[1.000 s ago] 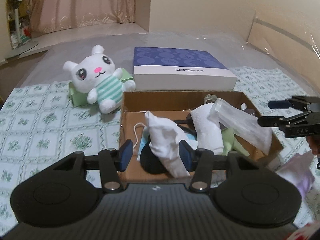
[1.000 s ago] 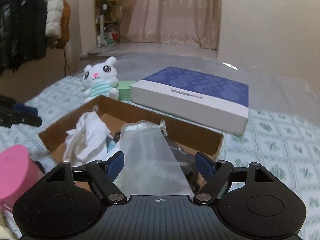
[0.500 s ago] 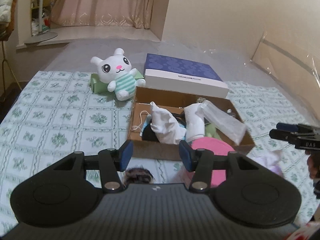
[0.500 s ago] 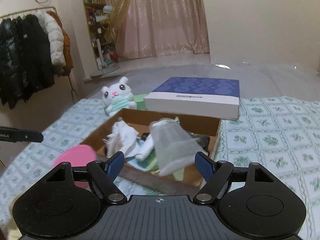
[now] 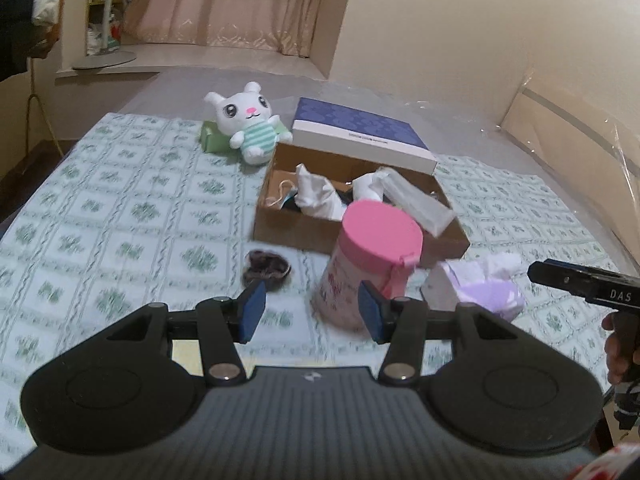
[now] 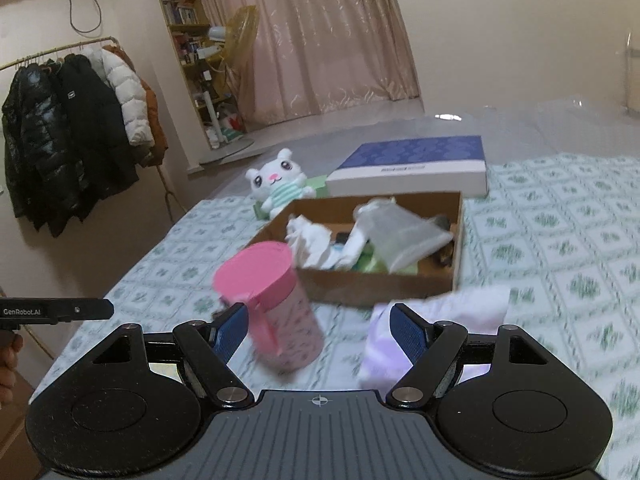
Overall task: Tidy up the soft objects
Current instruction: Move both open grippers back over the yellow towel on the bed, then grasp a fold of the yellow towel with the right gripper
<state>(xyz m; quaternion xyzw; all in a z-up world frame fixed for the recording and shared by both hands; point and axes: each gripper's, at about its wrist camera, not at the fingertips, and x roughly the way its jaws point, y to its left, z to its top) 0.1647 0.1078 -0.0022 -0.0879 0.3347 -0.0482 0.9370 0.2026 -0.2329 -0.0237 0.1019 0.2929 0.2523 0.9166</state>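
Left wrist view: the left tool [image 5: 311, 311] hangs with its blue ribbed pads spread wide and nothing between them, above a bed [image 5: 120, 216] covered in a quilted cloth printed with green floral squares. Just beyond the pads stands a cylindrical pink container [image 5: 366, 268] with a flat matte pink lid. Left of it lies a small dark fuzzy scrunchie [image 5: 266, 267]. Right of it sits a crumpled lilac and white cloth bundle [image 5: 480, 286]. Behind these is a shallow brown cardboard box [image 5: 288, 232] holding the soft things: a wrinkled white cloth [image 5: 318, 194], a rolled white piece and a translucent frosted pouch [image 5: 416, 202] leaning on the box's right wall. A plush white bunny [image 5: 250, 122] in a mint striped top leans on a green packet behind the box, beside a flat rectangular blue-topped gift box [image 5: 360, 134]. The right tool [image 5: 580, 282] shows at the right edge as a black bar; its spread cannot be told here.

Right wrist view: the right tool [image 6: 318, 334] is wide apart and holds nothing. The pink container [image 6: 272, 304] stands blurred near its left pad; the lilac cloth bundle [image 6: 432, 320] lies by the right pad. The cardboard box [image 6: 380, 284] sits beyond, with the frosted pouch [image 6: 404, 234] on top of the pile. Padded jackets [image 6: 68, 128] hang on a rail at left.
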